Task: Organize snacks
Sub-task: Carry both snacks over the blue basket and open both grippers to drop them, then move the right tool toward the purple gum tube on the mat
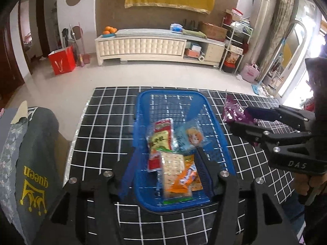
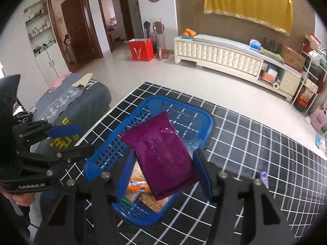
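Observation:
A blue mesh basket (image 1: 206,102) stands on the black grid tablecloth (image 1: 98,126). In it lie a red packet (image 1: 161,134), a cracker pack (image 1: 173,169), an orange packet (image 1: 191,178) and a pale blue cartoon packet (image 1: 193,136). My left gripper (image 1: 166,163) hangs open over the basket's near half, holding nothing. My right gripper (image 2: 163,167) is shut on a purple snack packet (image 2: 163,155), held in the air over the basket (image 2: 206,120). From the left wrist view the purple packet (image 1: 232,110) sits just right of the basket's right rim.
A small blue-purple packet (image 2: 263,175) lies on the cloth to the right of the basket. A seat draped in grey cloth (image 1: 34,163) adjoins the table's left edge. Bare tiled floor (image 1: 143,73) lies beyond the far edge, with a white cabinet (image 1: 143,47) at the wall.

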Demonstrator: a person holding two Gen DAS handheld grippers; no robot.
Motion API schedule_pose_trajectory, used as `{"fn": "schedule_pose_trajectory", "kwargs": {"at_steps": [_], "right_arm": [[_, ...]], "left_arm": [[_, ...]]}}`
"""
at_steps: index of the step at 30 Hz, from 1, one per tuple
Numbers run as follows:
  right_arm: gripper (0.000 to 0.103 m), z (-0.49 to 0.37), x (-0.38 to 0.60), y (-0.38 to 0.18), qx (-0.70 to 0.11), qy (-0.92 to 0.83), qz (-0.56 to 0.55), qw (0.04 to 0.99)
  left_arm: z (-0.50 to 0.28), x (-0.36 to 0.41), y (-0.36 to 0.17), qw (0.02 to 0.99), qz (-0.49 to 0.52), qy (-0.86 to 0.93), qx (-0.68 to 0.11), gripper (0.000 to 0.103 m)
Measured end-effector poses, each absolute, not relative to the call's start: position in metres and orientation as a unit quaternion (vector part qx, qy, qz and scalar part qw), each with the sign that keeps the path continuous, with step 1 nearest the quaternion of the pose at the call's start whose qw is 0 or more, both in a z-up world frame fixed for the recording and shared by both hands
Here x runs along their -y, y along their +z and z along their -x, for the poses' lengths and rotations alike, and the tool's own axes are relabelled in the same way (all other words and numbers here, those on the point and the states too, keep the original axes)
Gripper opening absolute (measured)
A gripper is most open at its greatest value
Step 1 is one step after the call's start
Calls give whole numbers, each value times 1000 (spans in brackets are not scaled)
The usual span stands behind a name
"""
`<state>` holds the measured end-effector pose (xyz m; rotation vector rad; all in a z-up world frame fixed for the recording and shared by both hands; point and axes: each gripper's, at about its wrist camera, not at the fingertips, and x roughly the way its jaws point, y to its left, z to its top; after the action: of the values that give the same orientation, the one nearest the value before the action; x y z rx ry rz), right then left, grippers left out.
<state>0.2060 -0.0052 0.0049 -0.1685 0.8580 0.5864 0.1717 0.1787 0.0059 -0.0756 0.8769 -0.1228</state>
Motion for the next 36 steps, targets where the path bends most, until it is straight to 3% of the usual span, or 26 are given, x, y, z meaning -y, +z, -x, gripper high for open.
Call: {"fn": "schedule_pose_trajectory", "kwargs": {"at_steps": [11,24,29,36], "right_arm": [[62,-233,-32,-38,-460,264,107,841],[64,-243,-43,-66,-508,252,121,815],[80,-237,-40,-66,-509,243,132,815],[82,-229,-22,-44,-496,250,108,824]], "left_arm": [[-195,-218,-25,890,89,-29,-446,55],[-203,-226,-45,889,81,-11,-450,55],[-197,-217,-40,894,58,-8,-444,55],[-179,-206,-23,908,35,-9,-418,55]]}}
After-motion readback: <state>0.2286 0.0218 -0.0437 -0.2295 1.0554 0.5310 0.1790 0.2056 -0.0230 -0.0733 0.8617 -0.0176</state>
